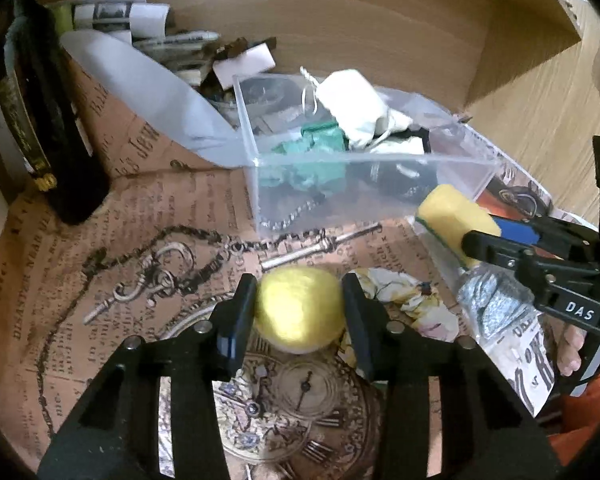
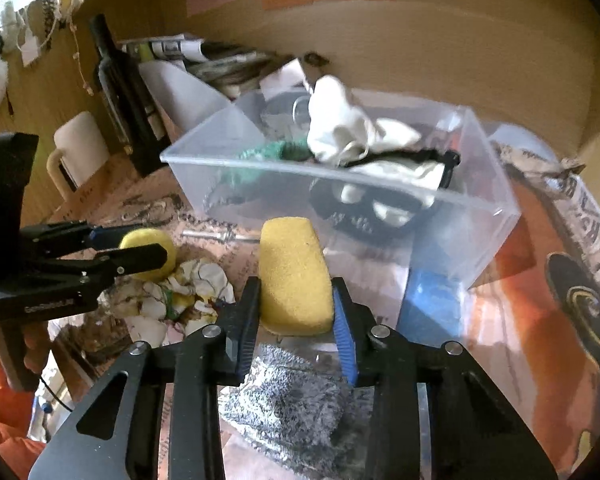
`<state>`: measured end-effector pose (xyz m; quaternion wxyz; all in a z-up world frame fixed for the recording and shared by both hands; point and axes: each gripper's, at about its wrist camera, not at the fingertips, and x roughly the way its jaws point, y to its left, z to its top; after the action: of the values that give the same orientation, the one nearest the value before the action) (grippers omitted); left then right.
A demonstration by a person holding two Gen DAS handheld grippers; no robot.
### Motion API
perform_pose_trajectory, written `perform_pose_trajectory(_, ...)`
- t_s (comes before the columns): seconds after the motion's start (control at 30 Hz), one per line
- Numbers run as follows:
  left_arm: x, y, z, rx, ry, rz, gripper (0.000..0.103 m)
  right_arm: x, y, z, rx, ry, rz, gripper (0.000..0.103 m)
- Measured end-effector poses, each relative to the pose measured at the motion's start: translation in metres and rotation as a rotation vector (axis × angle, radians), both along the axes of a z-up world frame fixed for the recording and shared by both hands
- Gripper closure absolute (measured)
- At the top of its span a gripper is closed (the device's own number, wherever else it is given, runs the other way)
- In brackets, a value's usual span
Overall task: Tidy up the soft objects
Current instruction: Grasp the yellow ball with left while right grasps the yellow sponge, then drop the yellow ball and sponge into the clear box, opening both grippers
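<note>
My left gripper (image 1: 299,312) is shut on a yellow felt ball (image 1: 298,308), held above the printed paper; it also shows in the right wrist view (image 2: 150,254). My right gripper (image 2: 294,308) is shut on a yellow sponge (image 2: 294,276), just in front of the clear plastic box (image 2: 480,208); the sponge also shows in the left wrist view (image 1: 454,216). The box (image 1: 252,160) holds a white cloth pouch (image 1: 356,108), green fabric (image 1: 316,148) and dark items. A floral cloth (image 2: 180,296) and a grey knit piece (image 2: 288,404) lie on the table.
A dark bottle (image 1: 40,120) stands at the left. A white mug (image 2: 80,152), rolled papers and pens (image 1: 140,28) lie behind the box. A wooden wall (image 1: 380,32) closes the back. Printed paper (image 1: 100,280) covers the table.
</note>
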<state>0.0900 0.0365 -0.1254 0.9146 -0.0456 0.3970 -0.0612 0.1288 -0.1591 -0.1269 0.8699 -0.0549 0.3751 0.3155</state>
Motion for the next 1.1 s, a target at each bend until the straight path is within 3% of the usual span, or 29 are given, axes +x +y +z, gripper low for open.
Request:
perform_pose_trajectory(0.3,-0.002,-0.004,0.05,0.002,-0.138,-0.003,0.06,-0.006,-0.011,0.036,0.031,-0.126,-0.009,0.072)
perform_pose_trajectory(0.6,0.019,-0.021,0.086,-0.009,-0.252,-0.035,0.06,0.005,-0.026,0.059,0.082,-0.213,-0.083,0.072)
perform_pose_trajectory(0.83,0.052,-0.035,0.085,-0.011,-0.233,-0.061,0.06,0.025,-0.043,0.069,0.115,-0.226,-0.157,0.072)
perform_pose_trajectory(1.1,0.093,-0.045,0.061,-0.021,-0.127,-0.096,0.06,0.059,-0.043,0.051,0.087,-0.17,-0.206,0.072)
